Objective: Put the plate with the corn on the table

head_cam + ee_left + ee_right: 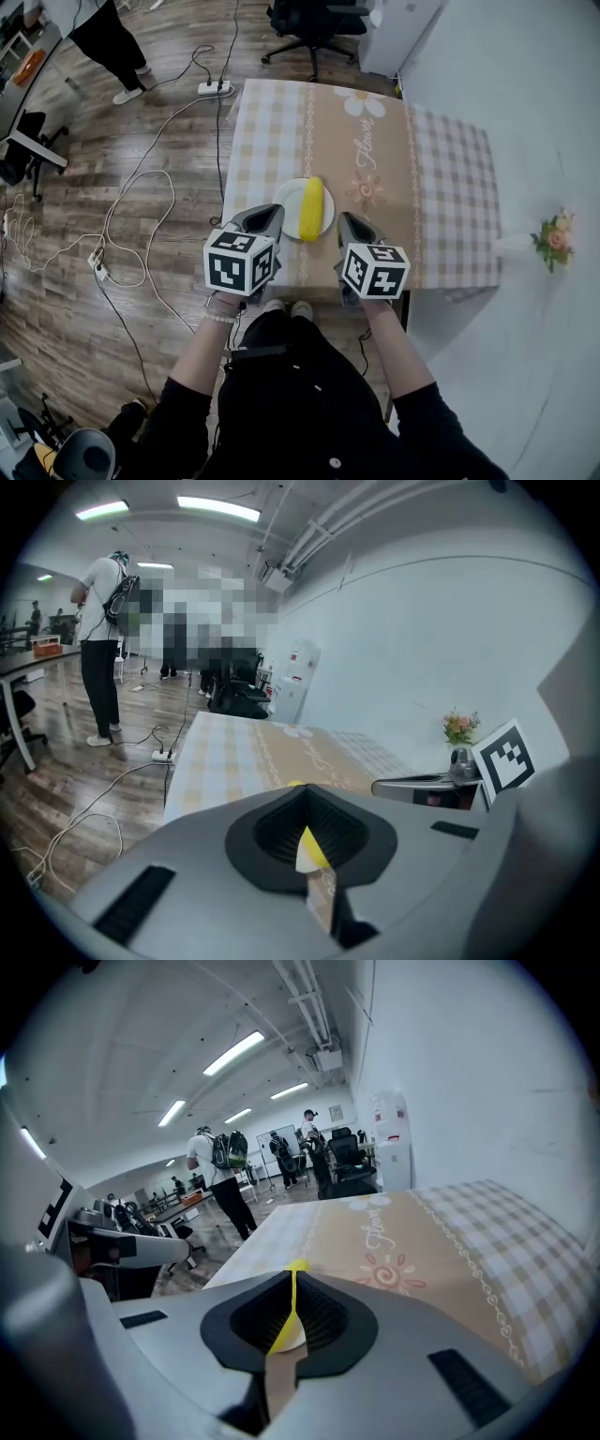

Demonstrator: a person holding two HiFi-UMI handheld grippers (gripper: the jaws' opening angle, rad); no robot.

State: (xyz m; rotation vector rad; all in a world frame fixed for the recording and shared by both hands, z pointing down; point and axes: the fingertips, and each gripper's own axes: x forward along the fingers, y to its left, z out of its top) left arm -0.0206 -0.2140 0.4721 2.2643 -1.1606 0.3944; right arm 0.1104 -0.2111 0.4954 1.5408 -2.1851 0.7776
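White round plate point(289, 206) with a yellow corn cob point(311, 208) on it lies flat on the table point(450, 272), over the tan and beige checked cloth point(450, 178), close to the edge nearest me. My left gripper point(268, 217) is at the plate's left rim. Its jaws are together, leaving only a thin slit that shows corn and cloth. My right gripper point(348, 225) is just beside the right rim, jaws also closed with nothing between them. The left tip overlaps the rim from above, but I can't tell if it touches. Small pink flower bunch point(553, 239) sits right of the table, well apart. White power strip point(214, 89) is on the wood floor past the far left corner.
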